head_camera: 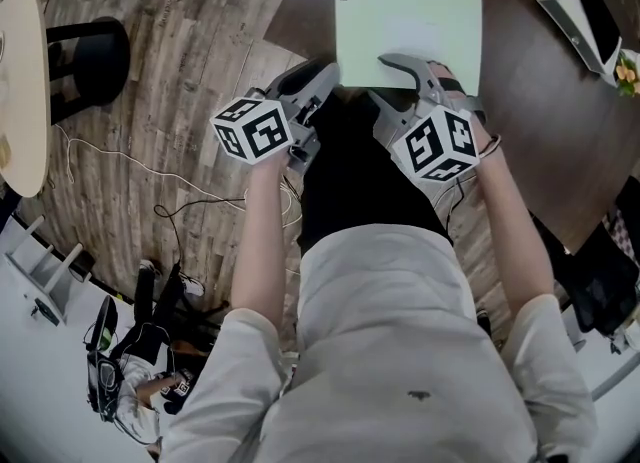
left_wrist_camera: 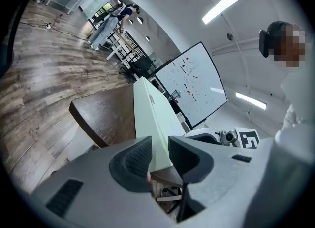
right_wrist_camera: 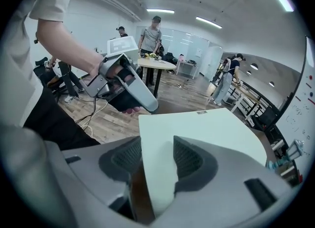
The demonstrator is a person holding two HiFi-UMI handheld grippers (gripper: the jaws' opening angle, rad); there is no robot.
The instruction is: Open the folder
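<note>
My left gripper [left_wrist_camera: 160, 146] held its fingers spread around the near left corner of the pale green folder [head_camera: 410, 11], which lay at the dark wooden surface's [head_camera: 530, 91] near edge. My right gripper [right_wrist_camera: 157, 146] straddled the folder's near edge, fingers apart, not pinching.

One folder [head_camera: 407, 11], two grippers [head_camera: 322, 79] [head_camera: 392, 81], one table [head_camera: 540, 111]

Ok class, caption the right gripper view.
Right gripper, jaws open, straddling an edge of the pale green folder on a dark wooden table.
</note>
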